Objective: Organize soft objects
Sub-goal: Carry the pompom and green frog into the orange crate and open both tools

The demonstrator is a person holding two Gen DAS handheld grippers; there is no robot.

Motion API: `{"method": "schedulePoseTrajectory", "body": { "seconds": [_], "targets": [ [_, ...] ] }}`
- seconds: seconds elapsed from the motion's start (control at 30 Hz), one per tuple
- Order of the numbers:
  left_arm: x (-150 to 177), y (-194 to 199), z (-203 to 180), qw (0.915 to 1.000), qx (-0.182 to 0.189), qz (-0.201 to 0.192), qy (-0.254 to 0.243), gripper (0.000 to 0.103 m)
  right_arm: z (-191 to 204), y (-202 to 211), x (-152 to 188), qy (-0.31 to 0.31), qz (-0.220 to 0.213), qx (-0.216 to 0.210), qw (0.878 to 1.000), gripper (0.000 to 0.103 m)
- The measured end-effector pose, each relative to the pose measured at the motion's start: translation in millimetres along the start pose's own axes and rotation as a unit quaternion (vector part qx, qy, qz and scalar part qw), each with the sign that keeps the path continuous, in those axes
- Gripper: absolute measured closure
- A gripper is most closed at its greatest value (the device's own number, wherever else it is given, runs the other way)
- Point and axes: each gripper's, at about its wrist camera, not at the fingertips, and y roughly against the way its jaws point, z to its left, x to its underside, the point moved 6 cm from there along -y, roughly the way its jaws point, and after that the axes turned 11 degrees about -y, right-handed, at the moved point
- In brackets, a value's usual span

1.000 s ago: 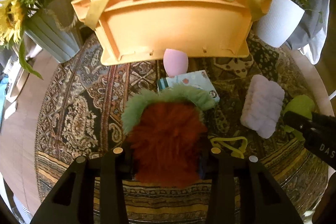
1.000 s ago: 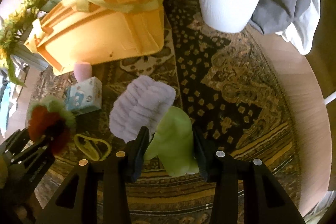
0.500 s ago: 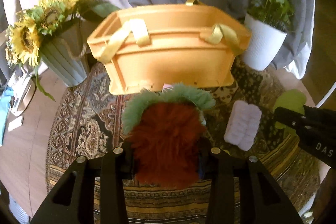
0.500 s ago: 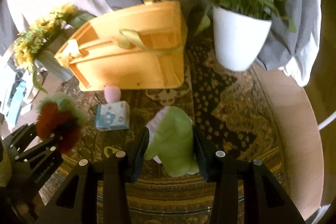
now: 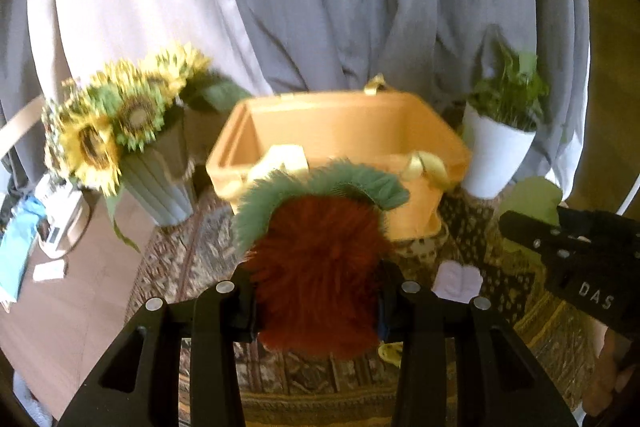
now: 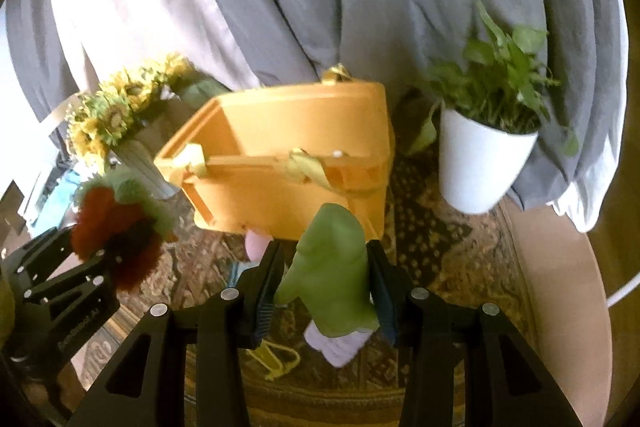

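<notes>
**Two soft toys in the air, basket waiting**

Both hands are loaded! The left gripper [image 5: 316,291] has its fingers clamped on a fuzzy rust-red plush with a green fringe [image 5: 316,267], held up in front of the open orange plastic basket with yellow ribbon handles [image 5: 344,131]. Over on the other side, the right gripper [image 6: 324,287] is squeezed tight around a smooth pale-green squishy toy [image 6: 328,271], also clear of the patterned brown rug [image 6: 432,239] and just short of the basket's near wall.

Inside the basket? What shows of its interior looks bare, so by my reading nothing has been dropped in yet. Left behind on the rug: a lilac fluffy ribbed pad [image 5: 458,281], a pink egg-shaped sponge [image 6: 256,245] by the basket's foot, and a thin yellow looped cord [image 6: 276,361]. So it's early days: two items on their way, at least a few more to collect.
</notes>
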Motion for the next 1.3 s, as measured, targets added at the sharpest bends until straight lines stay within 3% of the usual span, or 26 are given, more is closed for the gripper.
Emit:
{"method": "schedulePoseTrajectory", "body": {
  "seconds": [0.57,1.0,1.3],
  "targets": [
    [-63,9,24,0.9975,-0.017,-0.069,0.006,0.063,28,7,-68,0.008,-0.072,-0.045,0.996,0.060],
    [-104,-29,43,0.9977,-0.010,-0.068,0.000,0.063,37,-31,-113,0.005,-0.060,-0.056,0.997,0.060],
    [-125,-75,52,0.9996,0.008,-0.028,0.003,0.063,36,-79,-132,0.007,-0.019,-0.050,0.999,0.060]
  ]
}}
